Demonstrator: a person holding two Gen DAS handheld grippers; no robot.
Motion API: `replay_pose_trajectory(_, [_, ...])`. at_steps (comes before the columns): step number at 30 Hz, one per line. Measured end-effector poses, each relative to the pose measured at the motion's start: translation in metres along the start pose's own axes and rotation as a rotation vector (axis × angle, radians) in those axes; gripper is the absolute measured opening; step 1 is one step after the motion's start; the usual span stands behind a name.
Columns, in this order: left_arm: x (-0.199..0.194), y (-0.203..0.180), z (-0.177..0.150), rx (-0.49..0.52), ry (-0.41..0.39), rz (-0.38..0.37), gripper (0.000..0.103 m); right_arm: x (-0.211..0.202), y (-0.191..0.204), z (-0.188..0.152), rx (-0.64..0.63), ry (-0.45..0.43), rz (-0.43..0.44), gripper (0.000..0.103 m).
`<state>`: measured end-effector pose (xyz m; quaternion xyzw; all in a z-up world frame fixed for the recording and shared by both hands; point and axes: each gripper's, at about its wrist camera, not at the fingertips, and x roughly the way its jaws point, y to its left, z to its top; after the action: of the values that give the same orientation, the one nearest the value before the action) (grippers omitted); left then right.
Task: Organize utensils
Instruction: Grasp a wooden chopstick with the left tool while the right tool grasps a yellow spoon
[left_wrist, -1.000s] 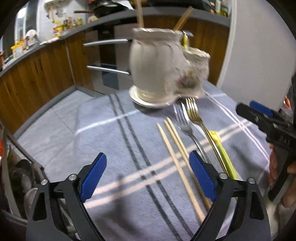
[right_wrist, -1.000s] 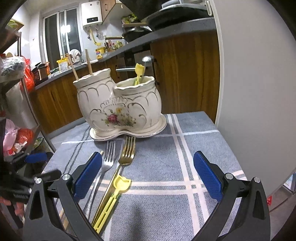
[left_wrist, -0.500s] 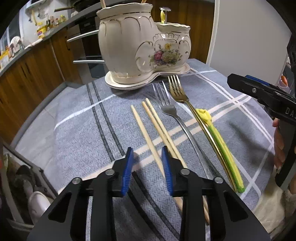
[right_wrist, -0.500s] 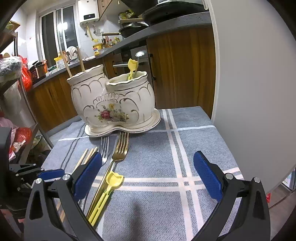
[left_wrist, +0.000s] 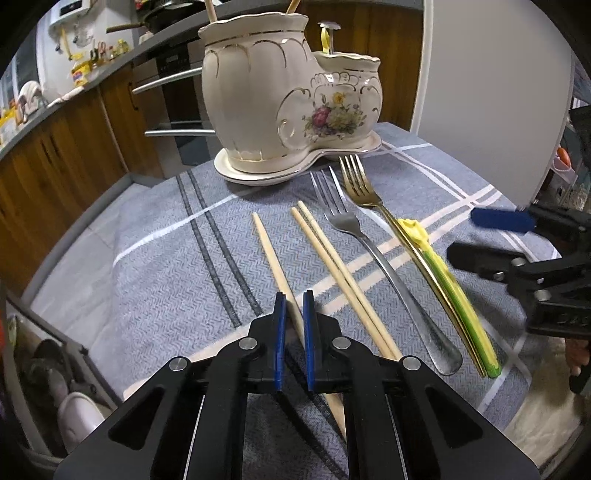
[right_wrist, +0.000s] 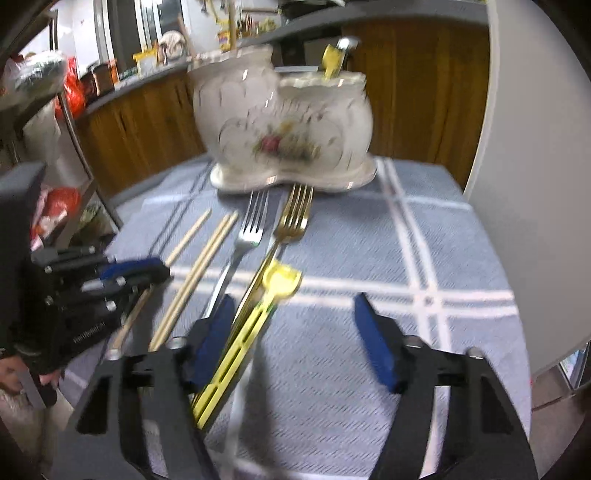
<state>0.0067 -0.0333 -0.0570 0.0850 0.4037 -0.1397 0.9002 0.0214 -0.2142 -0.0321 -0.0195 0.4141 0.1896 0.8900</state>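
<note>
Looking along my left gripper (left_wrist: 293, 308), I have its fingers closed down to a narrow slit on the lone chopstick (left_wrist: 275, 264), gripping near its thick end; whether the pads press it fully I cannot tell. Its long axis runs away from me, thin tip pointing up and slightly left toward the ceramic holder (left_wrist: 291, 99), which stands at the far side of the cloth-covered worktop (left_wrist: 155, 266). Just right of it lie the paired chopsticks (left_wrist: 332, 262), then the silver fork (left_wrist: 369, 251), the gold fork (left_wrist: 373, 206) and the yellow utensil (left_wrist: 443, 280), all roughly parallel, heads toward the holder. Turning to my right wrist view, which is blurred, my right gripper (right_wrist: 291, 336) has its fingers wide apart and holds nothing; the yellow utensil (right_wrist: 251, 332) lies just inside the left-hand finger, its handle running back toward me and its head pointing at the holder (right_wrist: 280, 118). My right hand is the nearer one for it and the gold fork (right_wrist: 291, 221) beside it.
</note>
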Motion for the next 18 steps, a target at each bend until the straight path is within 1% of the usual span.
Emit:
replay_pose_trajectory(5, [-0.003, 0.004, -0.003, -0.01, -0.01, -0.026, 0.01, 0.005, 0.008, -0.001, -0.001, 0.044, 0.008, 0.043])
replay_pose_trajectory(8, [-0.003, 0.006, -0.003, -0.017, -0.011, -0.048, 0.01, 0.005, 0.014, 0.001, -0.022, 0.06, -0.012, 0.037])
replay_pose_trajectory(9, [-0.003, 0.006, -0.002, -0.017, -0.011, -0.05, 0.01, 0.007, 0.016, 0.002, -0.036, 0.074, -0.017, 0.033])
replay_pose_trajectory(14, [-0.004, 0.005, -0.004, 0.0, -0.014, -0.057, 0.01, 0.009, 0.025, 0.002, -0.124, 0.131, -0.056, 0.031])
replay_pose_trajectory(18, [-0.005, 0.006, -0.003, 0.011, 0.006, -0.07, 0.01, 0.009, 0.023, 0.005, -0.15, 0.178, -0.051, 0.031])
